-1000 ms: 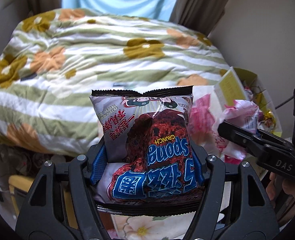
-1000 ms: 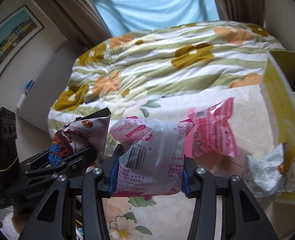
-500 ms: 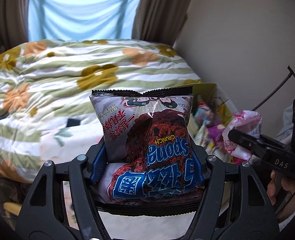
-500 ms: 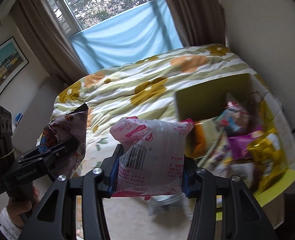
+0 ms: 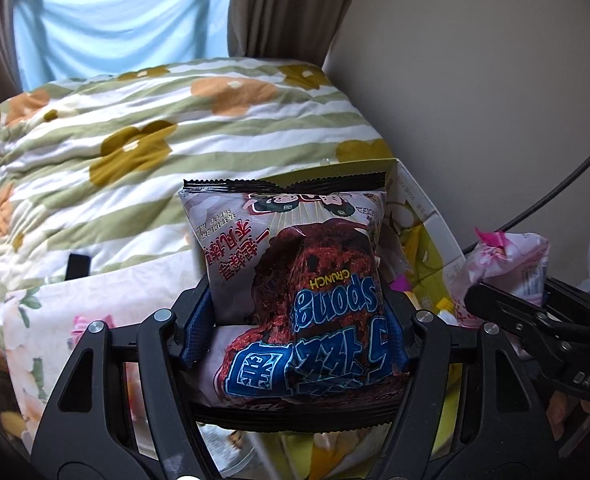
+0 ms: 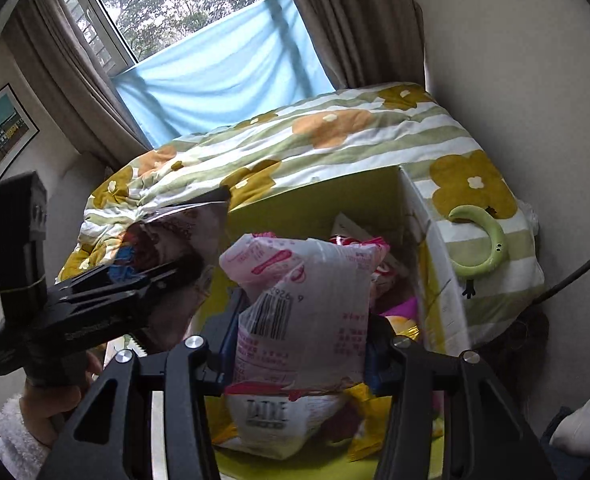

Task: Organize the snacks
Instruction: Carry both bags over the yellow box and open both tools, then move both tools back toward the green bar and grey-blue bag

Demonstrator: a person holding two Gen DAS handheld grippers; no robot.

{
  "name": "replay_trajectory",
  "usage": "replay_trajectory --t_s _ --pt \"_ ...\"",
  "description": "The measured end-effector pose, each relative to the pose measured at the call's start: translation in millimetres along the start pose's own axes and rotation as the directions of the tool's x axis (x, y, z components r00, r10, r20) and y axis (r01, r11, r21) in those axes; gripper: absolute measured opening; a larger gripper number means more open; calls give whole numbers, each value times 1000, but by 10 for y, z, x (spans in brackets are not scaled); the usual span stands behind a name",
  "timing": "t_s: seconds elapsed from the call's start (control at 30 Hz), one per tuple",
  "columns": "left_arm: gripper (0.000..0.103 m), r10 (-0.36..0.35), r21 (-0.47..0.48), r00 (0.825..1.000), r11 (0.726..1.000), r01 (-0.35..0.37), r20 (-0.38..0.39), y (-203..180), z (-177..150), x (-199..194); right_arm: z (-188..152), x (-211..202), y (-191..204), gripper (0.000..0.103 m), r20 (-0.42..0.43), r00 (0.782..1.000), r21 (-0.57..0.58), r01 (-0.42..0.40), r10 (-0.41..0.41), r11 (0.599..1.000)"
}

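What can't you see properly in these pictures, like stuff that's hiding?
- Box: in the right wrist view the pink bag in the right gripper hides most snacks inside; those visible are blurred.
- Same box in the left wrist view: the Sponge Crunch bag in the left gripper covers nearly all of it.
- Pink bag's front: only its barcode side shows.

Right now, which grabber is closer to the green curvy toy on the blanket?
Right. The right gripper, holding the pink snack bag over the yellow box, is just across from the green toy. The left gripper is farther, beyond the box's other side.
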State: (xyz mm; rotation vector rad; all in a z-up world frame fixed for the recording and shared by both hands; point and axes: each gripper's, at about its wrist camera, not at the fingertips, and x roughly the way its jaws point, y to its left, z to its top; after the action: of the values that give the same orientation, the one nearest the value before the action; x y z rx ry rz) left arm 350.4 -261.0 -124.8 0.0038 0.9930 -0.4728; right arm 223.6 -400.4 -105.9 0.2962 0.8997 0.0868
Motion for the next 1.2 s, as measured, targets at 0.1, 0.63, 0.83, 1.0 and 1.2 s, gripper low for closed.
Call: replay_trajectory --t_s 0.1,0.63,0.83,1.0,1.2 --pt "78 26 -13 1000 1000 -26 -10 -47 85 210 65 45 -127 45 -18 1000 -10 -12 11 1000" --pt "100 100 -45 995 994 -101 -21 102 -233 -19 217 316 -361 45 -77 996 -43 -47 44 998" --pt "100 117 -94 993 989 -118 -23 247 -352 -164 339 494 -354 53 -88 995 -52 -52 47 997" --pt "100 150 -118 988 981 -151 -21 366 -492 -305 328 452 -374 103 -20 999 -58 -45 44 997" --pt "100 164 -165 986 973 -165 -16 511 -706 -507 204 376 -415 103 -21 999 -59 -51 50 997"
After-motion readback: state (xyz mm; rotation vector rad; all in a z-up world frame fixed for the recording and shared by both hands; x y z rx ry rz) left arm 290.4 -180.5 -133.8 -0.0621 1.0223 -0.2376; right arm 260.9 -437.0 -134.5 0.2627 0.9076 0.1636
